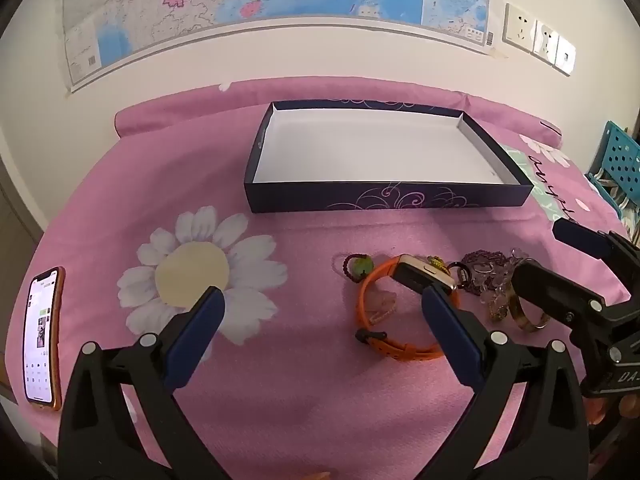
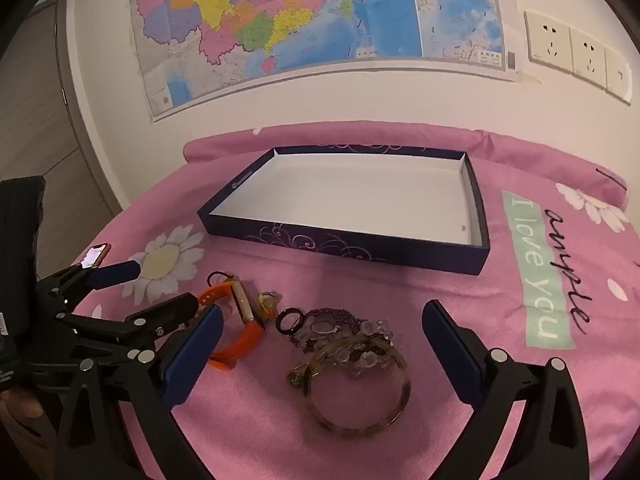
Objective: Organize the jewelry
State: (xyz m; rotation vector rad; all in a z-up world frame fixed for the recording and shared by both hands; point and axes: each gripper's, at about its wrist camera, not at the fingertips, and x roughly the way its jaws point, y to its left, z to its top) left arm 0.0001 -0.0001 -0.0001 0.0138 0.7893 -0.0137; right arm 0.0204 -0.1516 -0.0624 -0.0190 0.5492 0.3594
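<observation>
A pile of jewelry lies on the pink bedspread in front of a dark purple box (image 1: 384,198) (image 2: 280,232) with a bare white inside. An orange-strapped watch (image 1: 404,312) (image 2: 240,312) lies at the left of the pile. Beside it are a small bead ring with a green charm (image 1: 358,266), dark purple beads (image 2: 340,316), clear crystal beads (image 2: 368,354) and a translucent bangle (image 2: 360,400) (image 1: 528,316). My left gripper (image 1: 324,300) is open, its right finger next to the watch. My right gripper (image 2: 320,316) is open, hovering over the bangle and beads.
A phone (image 1: 42,340) with a lit screen lies at the left of the bed. A map and wall sockets (image 2: 576,56) are on the wall behind. A blue perforated crate (image 1: 622,160) stands off the bed's right side.
</observation>
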